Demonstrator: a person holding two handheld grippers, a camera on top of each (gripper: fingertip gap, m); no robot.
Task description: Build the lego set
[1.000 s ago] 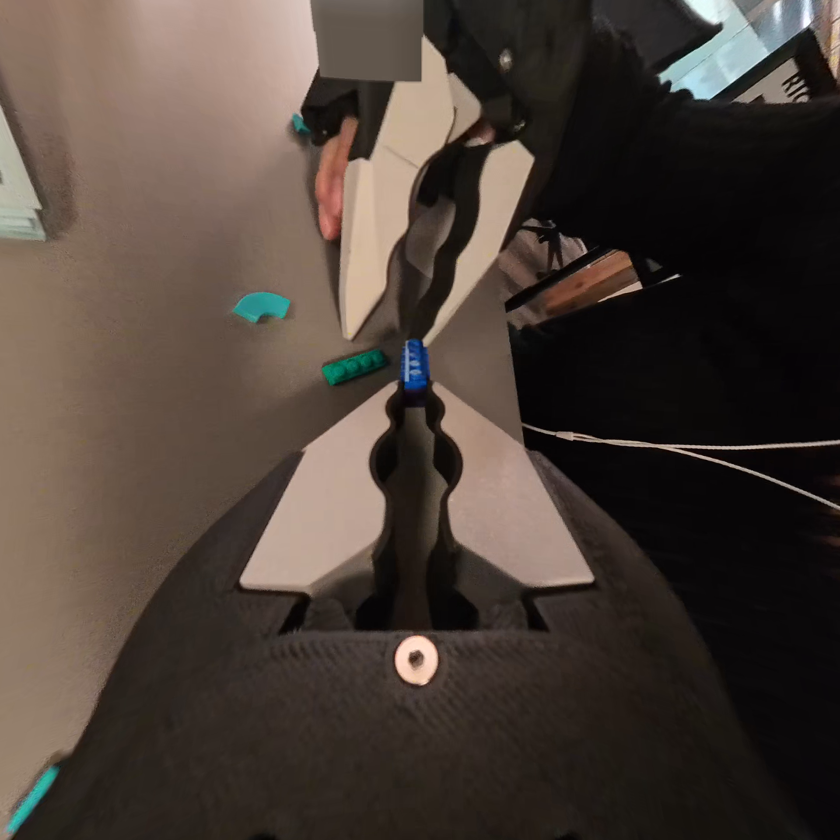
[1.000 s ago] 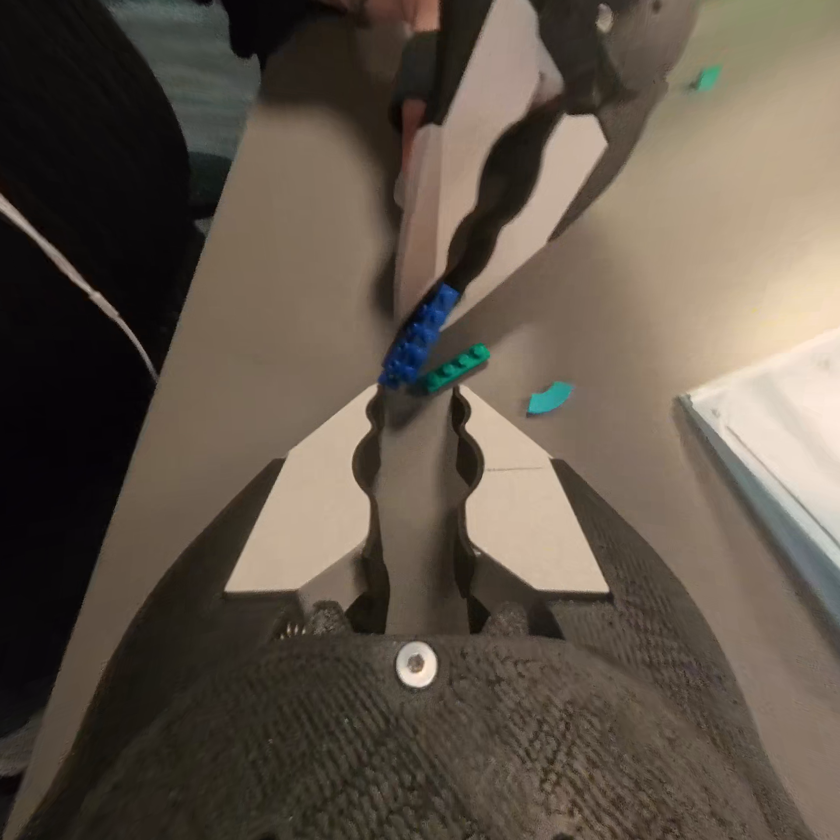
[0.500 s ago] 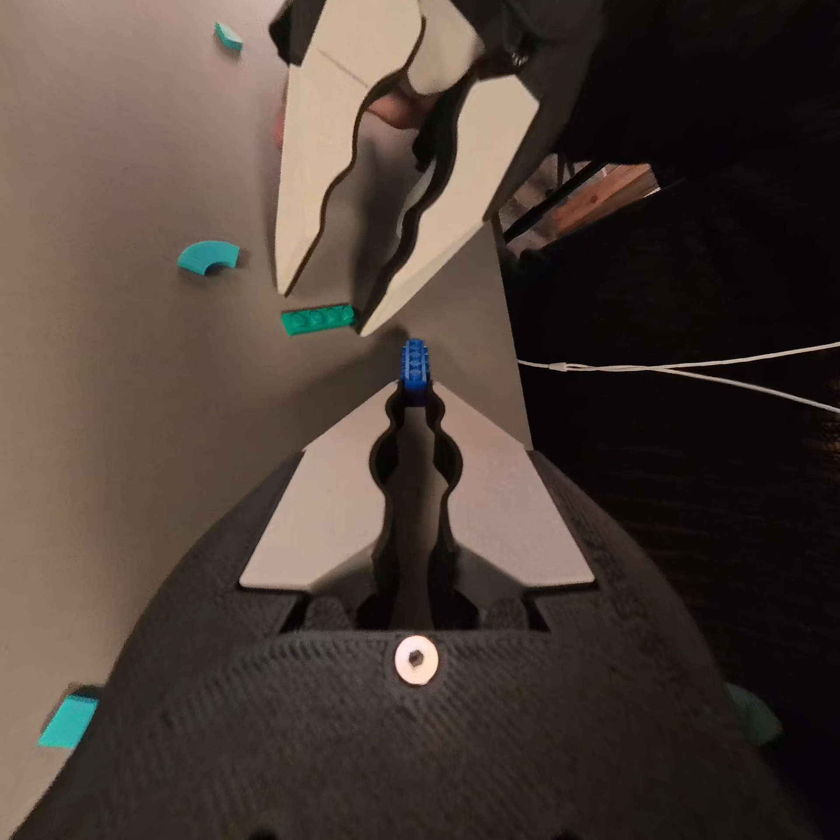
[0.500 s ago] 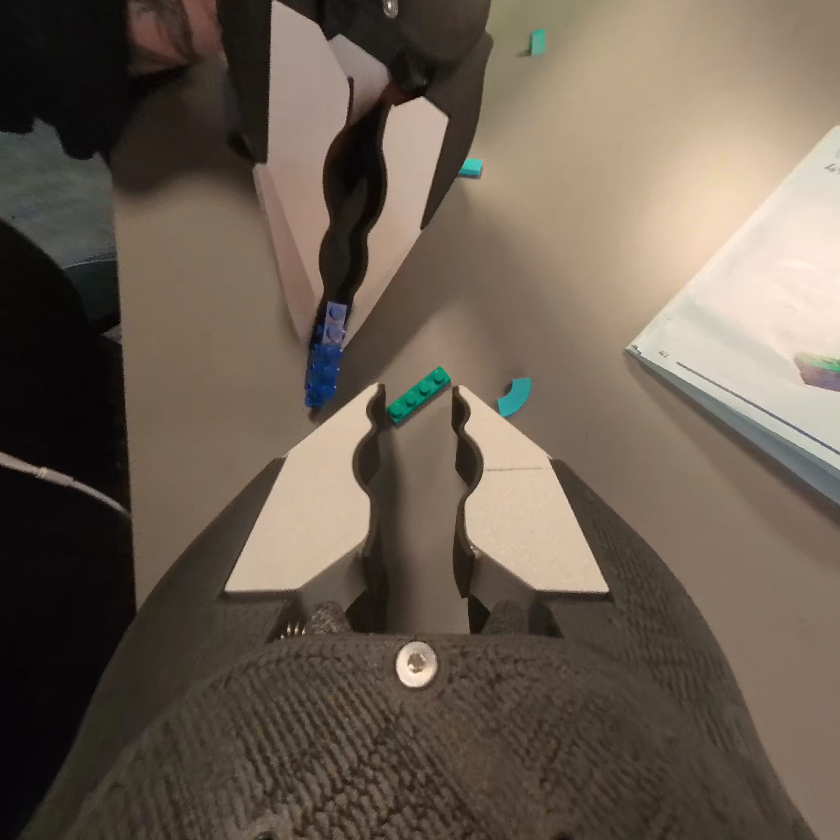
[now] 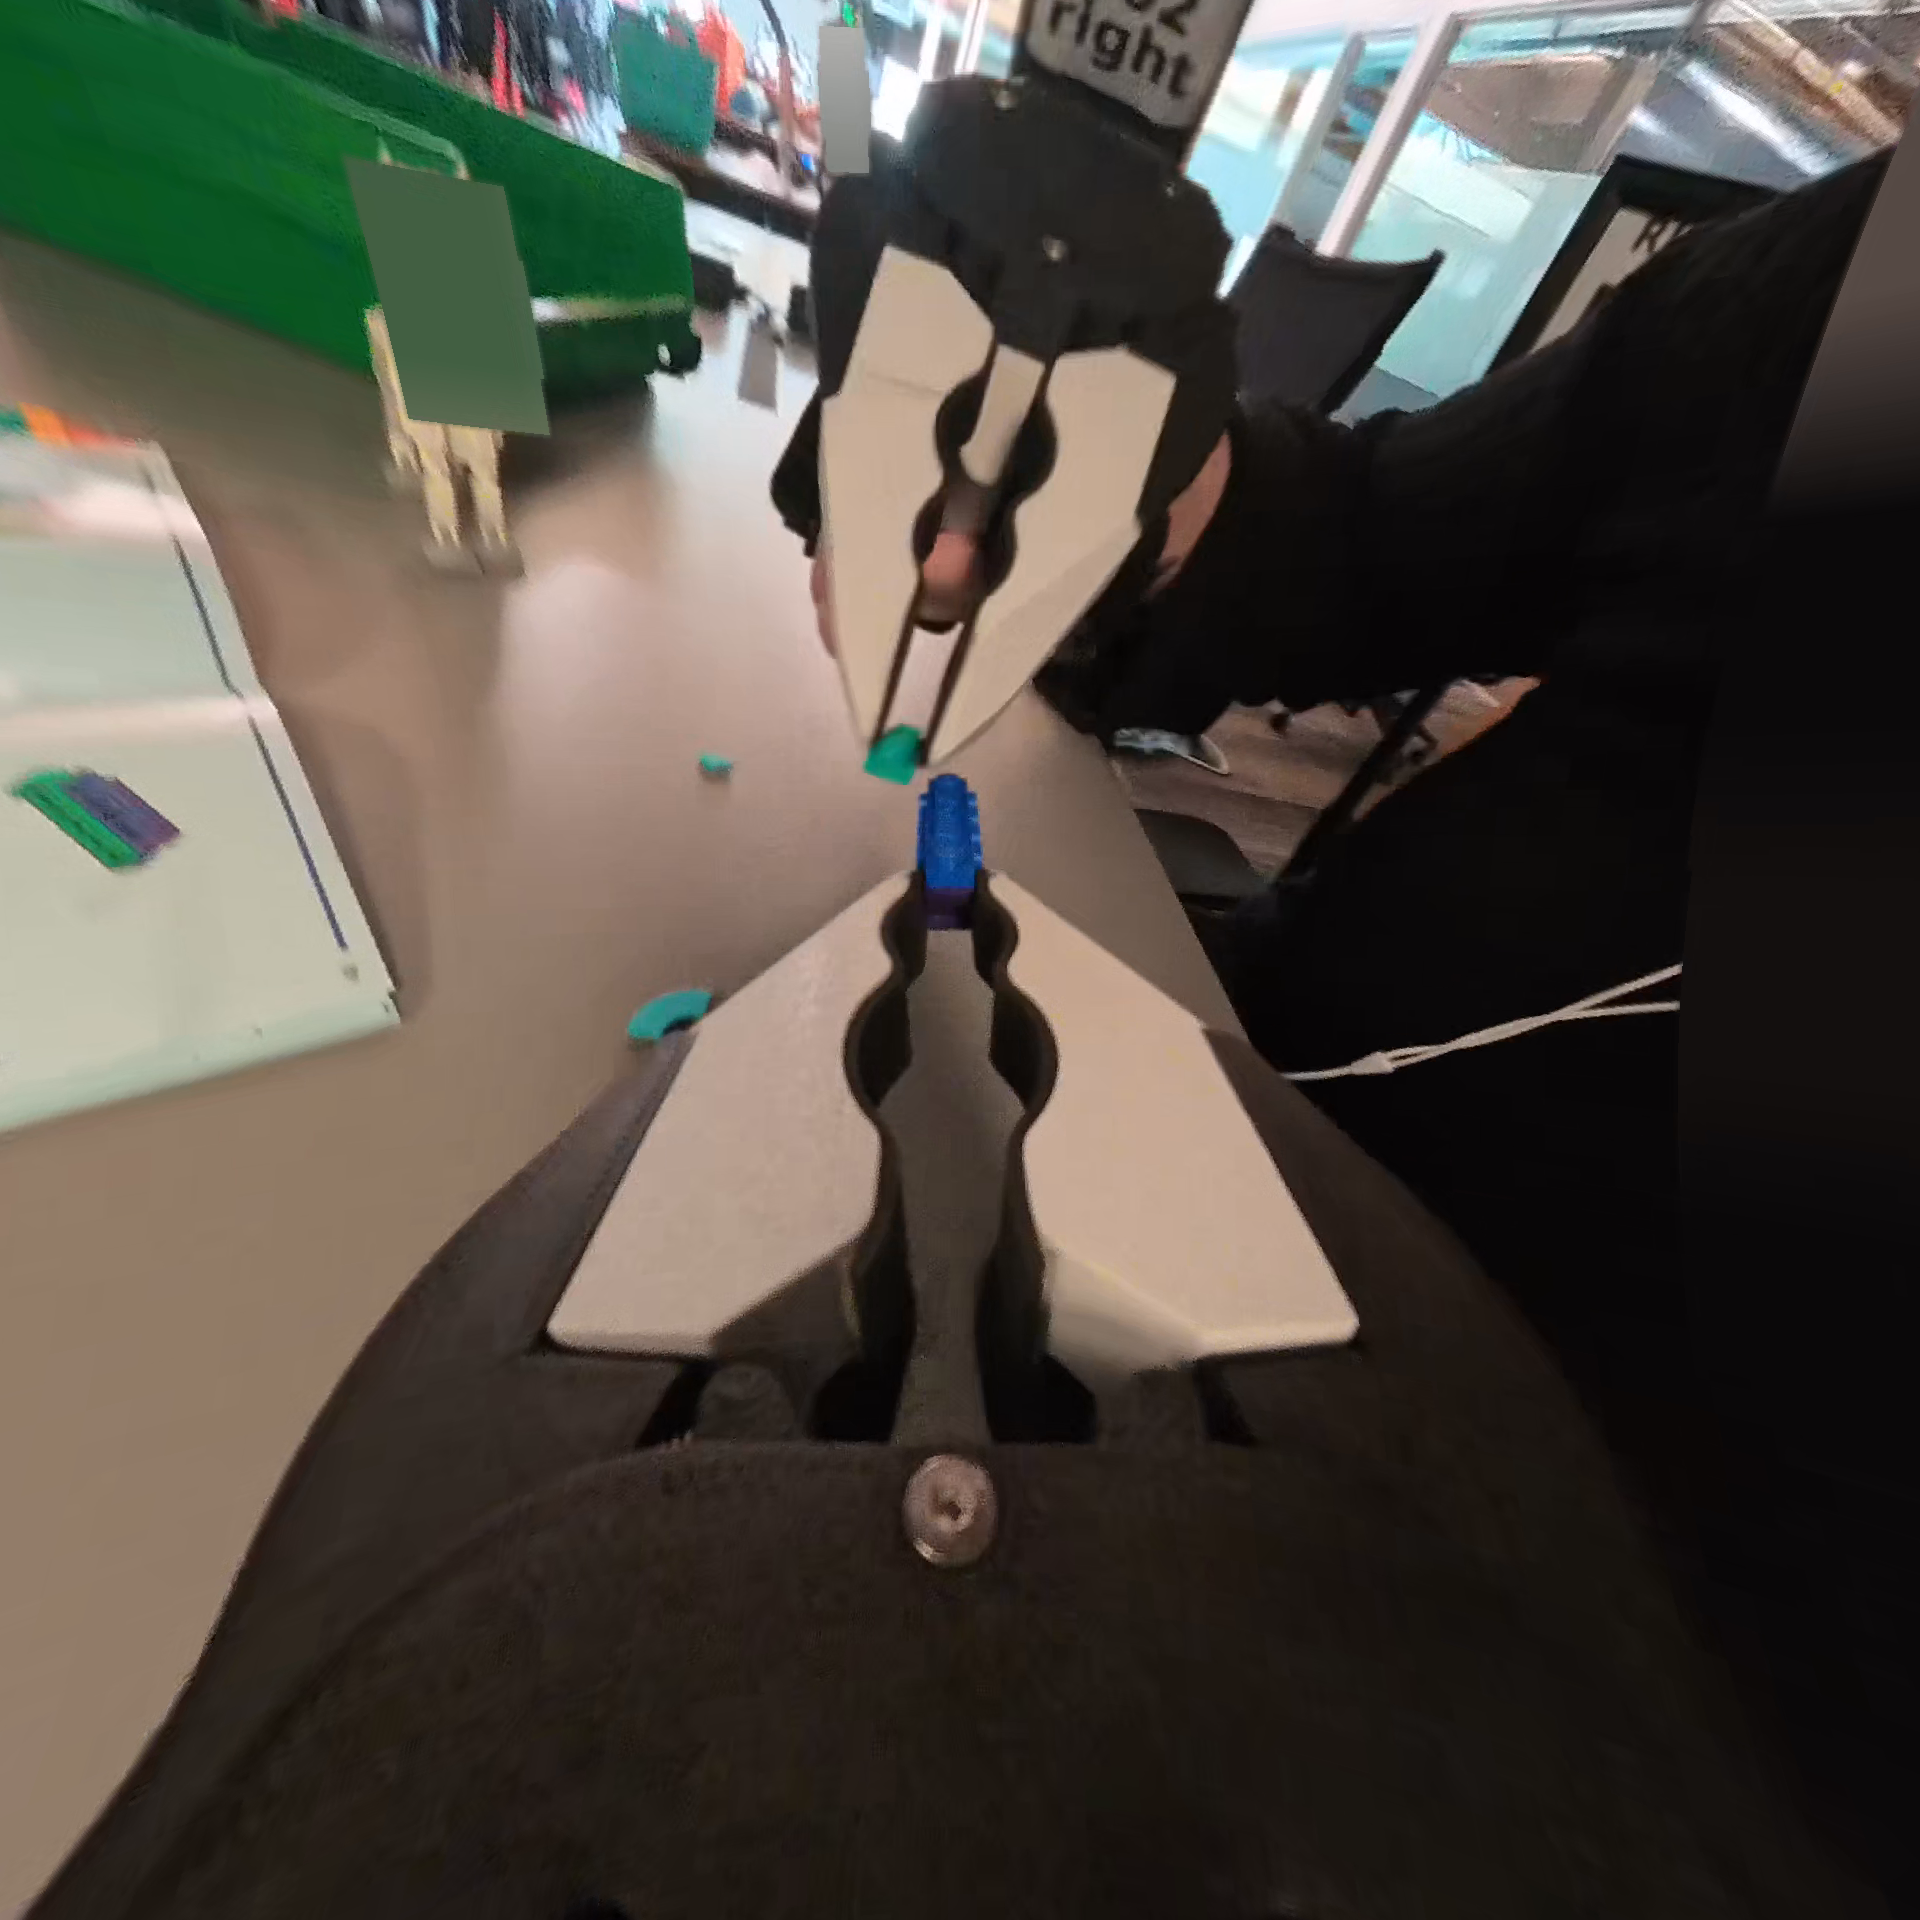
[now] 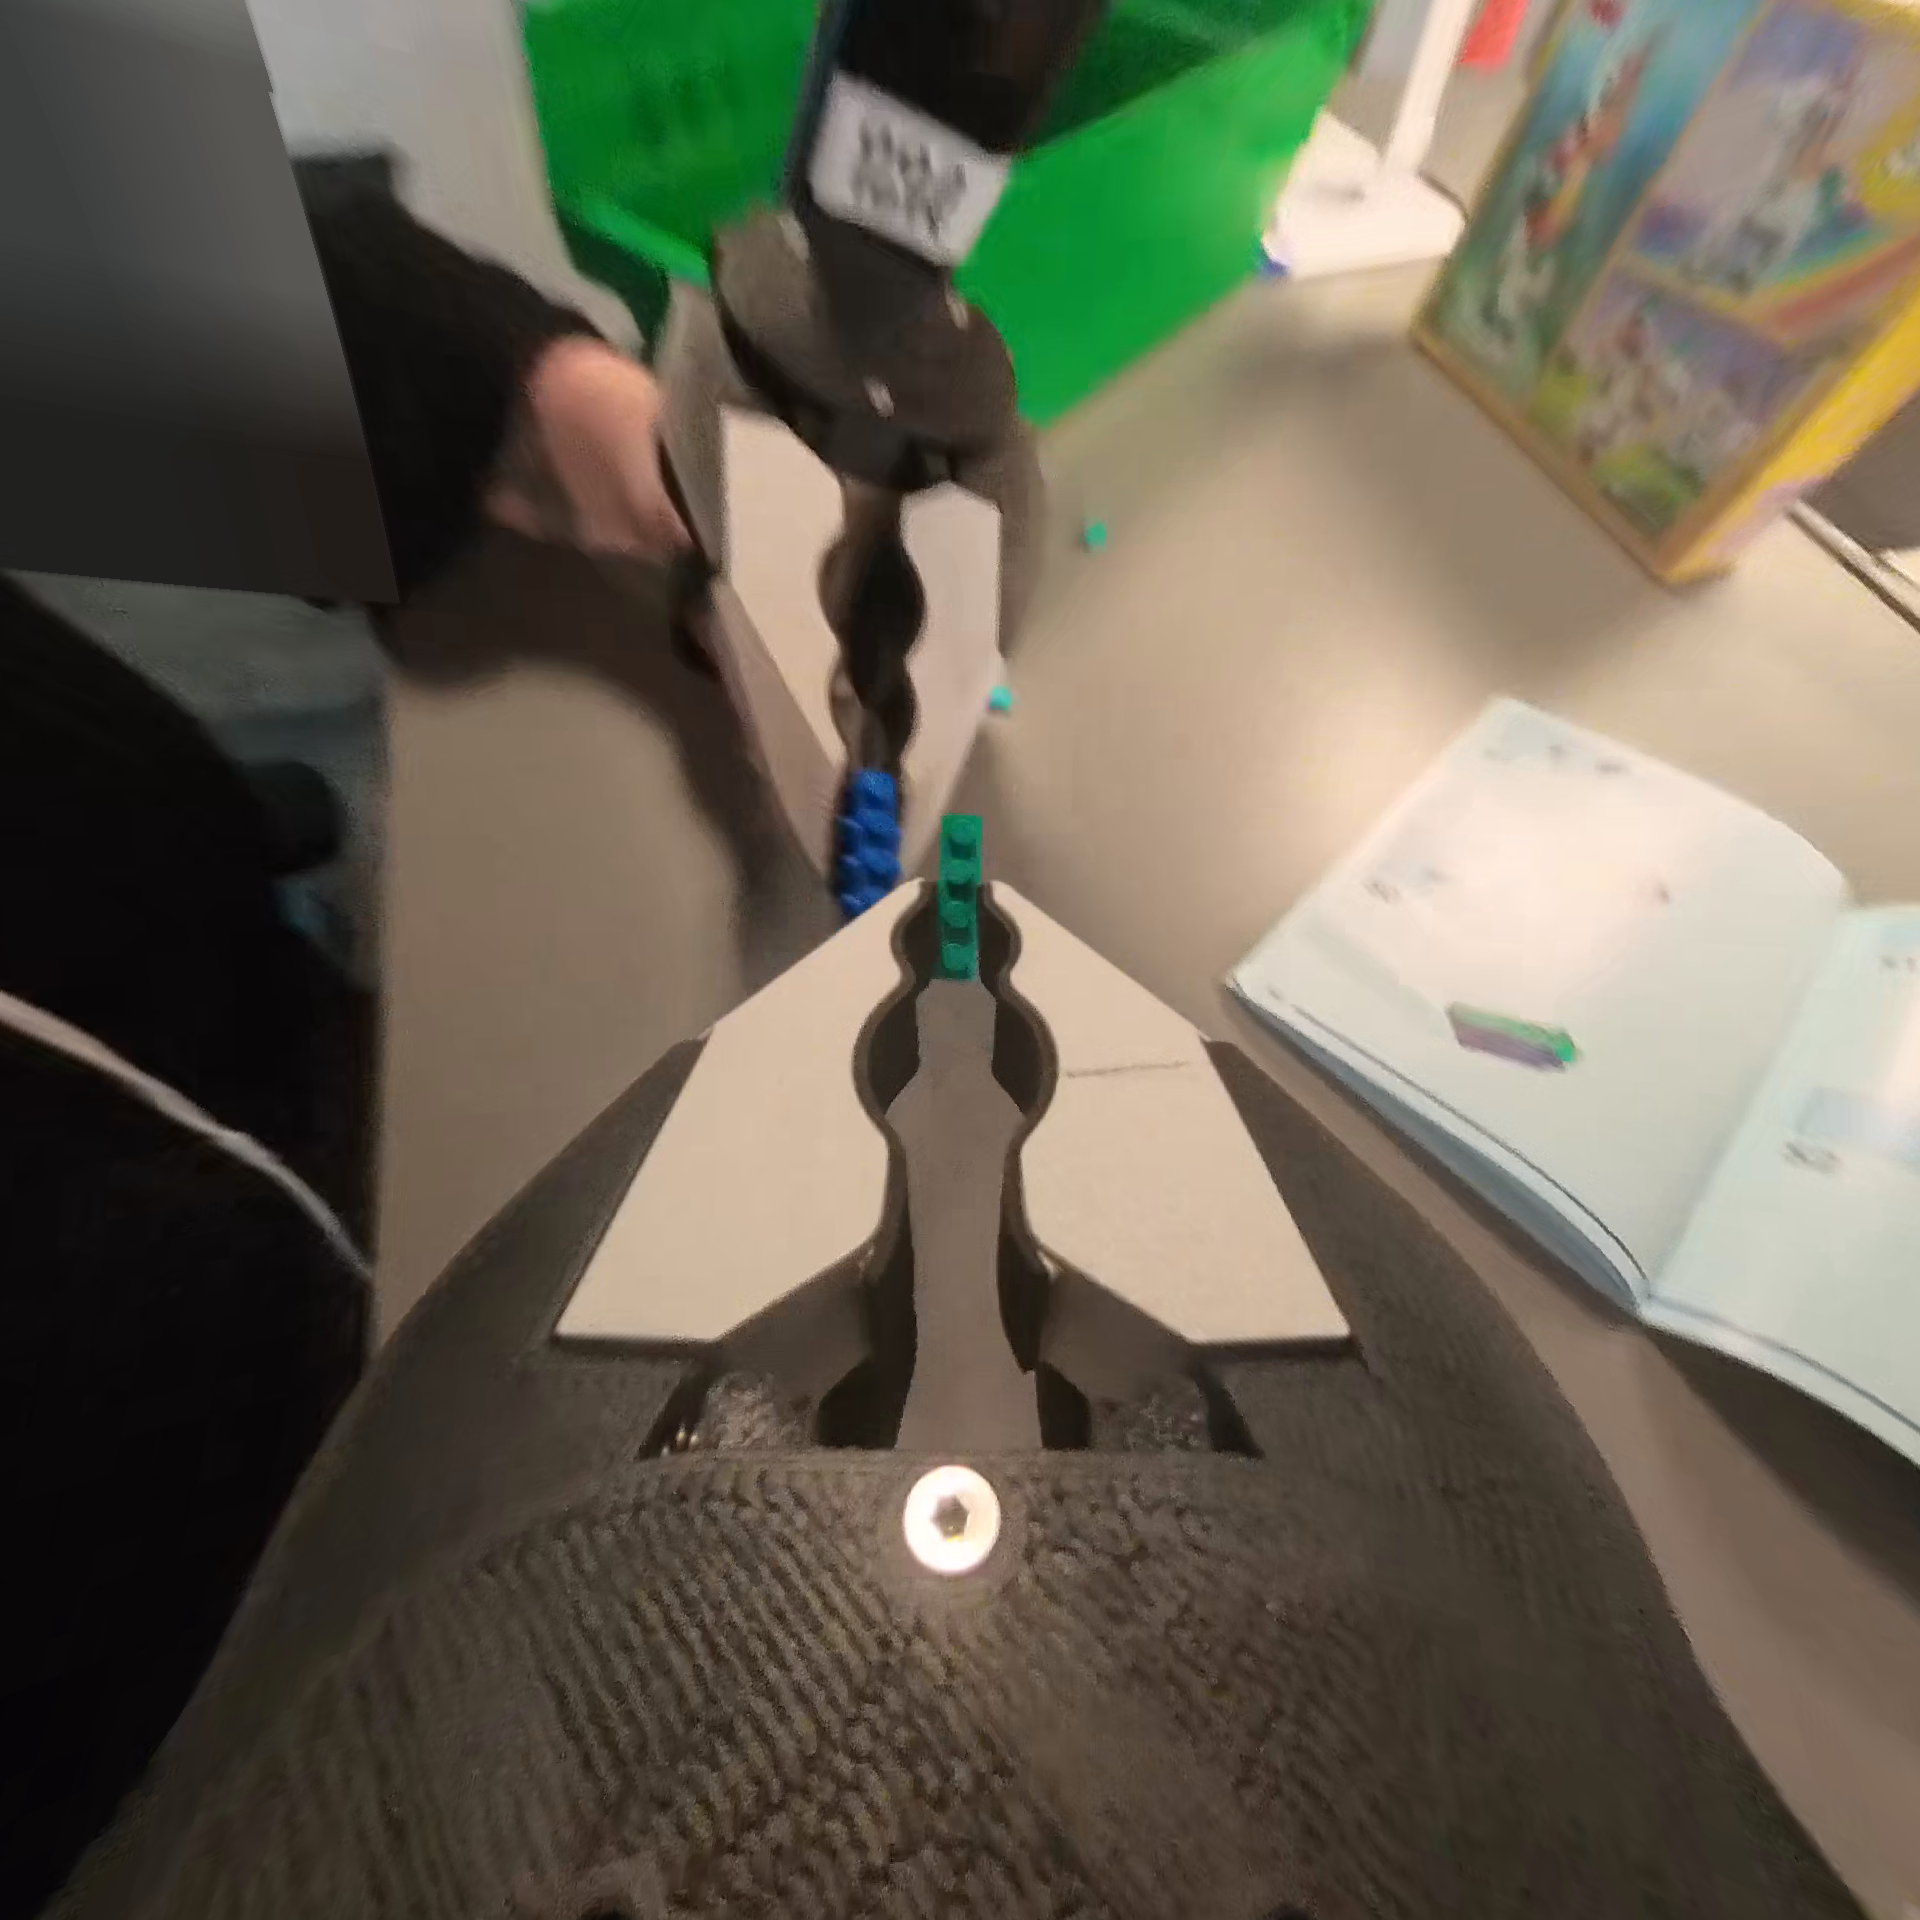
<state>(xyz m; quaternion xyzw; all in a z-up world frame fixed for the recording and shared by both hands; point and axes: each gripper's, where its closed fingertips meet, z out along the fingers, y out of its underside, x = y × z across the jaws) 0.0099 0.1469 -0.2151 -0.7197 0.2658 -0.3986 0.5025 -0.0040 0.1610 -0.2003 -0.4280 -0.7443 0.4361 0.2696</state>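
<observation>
Now left gripper (image 5: 948,883) fingers clamp blue studded lego stack (image 5: 948,836); right gripper (image 6: 954,904) fingers pinch green studded lego plate (image 6: 957,899). Align studs squarely, press gently, keep both grips firm.

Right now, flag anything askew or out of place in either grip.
Nothing stands out. The left gripper pinches the blue plate stack squarely; the right gripper holds the green plate straight along its fingers.

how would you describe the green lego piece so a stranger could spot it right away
Start at the open instruction booklet on the table, then look left to the right gripper. The green plate is pinched there, narrow, one stud row; the neighbouring blue piece is wider.
</observation>
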